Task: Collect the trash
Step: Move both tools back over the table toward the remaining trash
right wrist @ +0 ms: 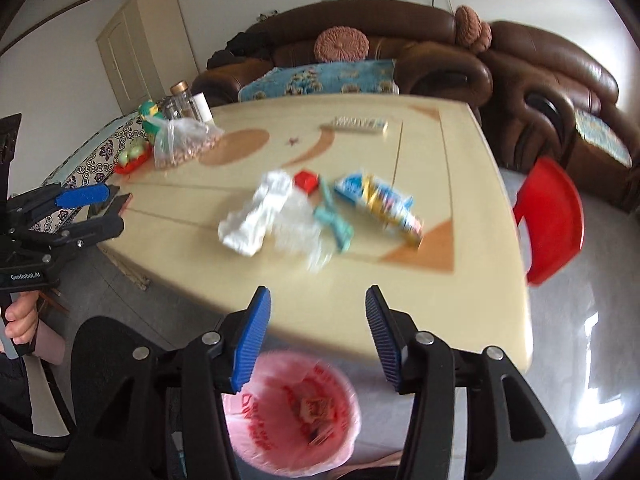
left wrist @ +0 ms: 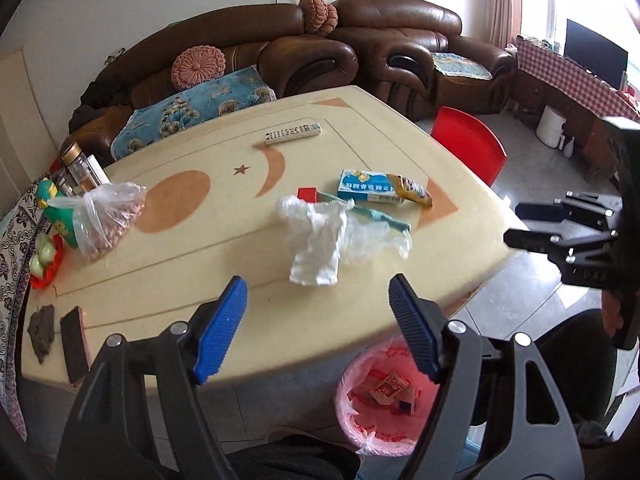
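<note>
On the cream table [left wrist: 208,264] lies a pile of trash: a crumpled white tissue [left wrist: 316,240] [right wrist: 256,216], clear plastic wrap [left wrist: 376,236], a small red box [left wrist: 307,194], a teal wrapper [left wrist: 384,220], a blue-and-white carton [left wrist: 368,188] and a yellow snack wrapper [left wrist: 412,190]. A bin lined with a pink bag [left wrist: 384,396] [right wrist: 292,412] stands on the floor by the table's near edge, with some boxes inside. My left gripper [left wrist: 317,286] hangs open above that edge, empty. My right gripper [right wrist: 317,290] is open and empty too, over the bin.
A remote [left wrist: 294,132] lies at the far side. A bag of nuts [left wrist: 108,220], jars [left wrist: 78,168] and a red dish sit at the table's left. A phone [left wrist: 74,344] and grey cloth [left wrist: 42,332] are at the near left. A red stool [left wrist: 468,144] and brown sofa [left wrist: 320,52] stand beyond.
</note>
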Tool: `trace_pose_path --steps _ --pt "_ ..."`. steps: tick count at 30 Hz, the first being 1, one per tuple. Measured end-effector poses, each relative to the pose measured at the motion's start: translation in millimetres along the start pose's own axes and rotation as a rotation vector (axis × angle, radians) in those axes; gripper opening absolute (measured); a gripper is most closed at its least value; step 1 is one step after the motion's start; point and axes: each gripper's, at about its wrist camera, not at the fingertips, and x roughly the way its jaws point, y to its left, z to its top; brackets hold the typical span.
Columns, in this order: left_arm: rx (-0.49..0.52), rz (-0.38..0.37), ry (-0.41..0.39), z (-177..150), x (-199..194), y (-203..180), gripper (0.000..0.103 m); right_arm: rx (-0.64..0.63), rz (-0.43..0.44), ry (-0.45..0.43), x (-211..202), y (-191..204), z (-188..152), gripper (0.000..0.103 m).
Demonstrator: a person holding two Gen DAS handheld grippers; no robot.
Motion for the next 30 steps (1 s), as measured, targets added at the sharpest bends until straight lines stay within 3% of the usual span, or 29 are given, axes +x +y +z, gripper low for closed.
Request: trace_pose_path --steps 5,13,21,25,30 --pt "-0.030 -0.018 0.066 24 19 3 0.072 -0.020 0.025 0.024 12 -16 25 0.049" --pt "-0.067 -0.030 0.126 51 65 6 0.072 0.006 0.044 0.117 66 -61 45 0.050" --pt "-0.172 -0.048 0.247 73 119 20 0.072 -0.013 0.077 0.159 112 -98 70 0.050" --pt "-0.195 -0.019 0.281 75 125 22 0.072 -0.044 0.110 0.193 131 -106 75 0.050" --pt "-0.139 0.054 0.285 77 134 4 0.073 -0.079 0.130 0.199 144 -109 70 0.050"
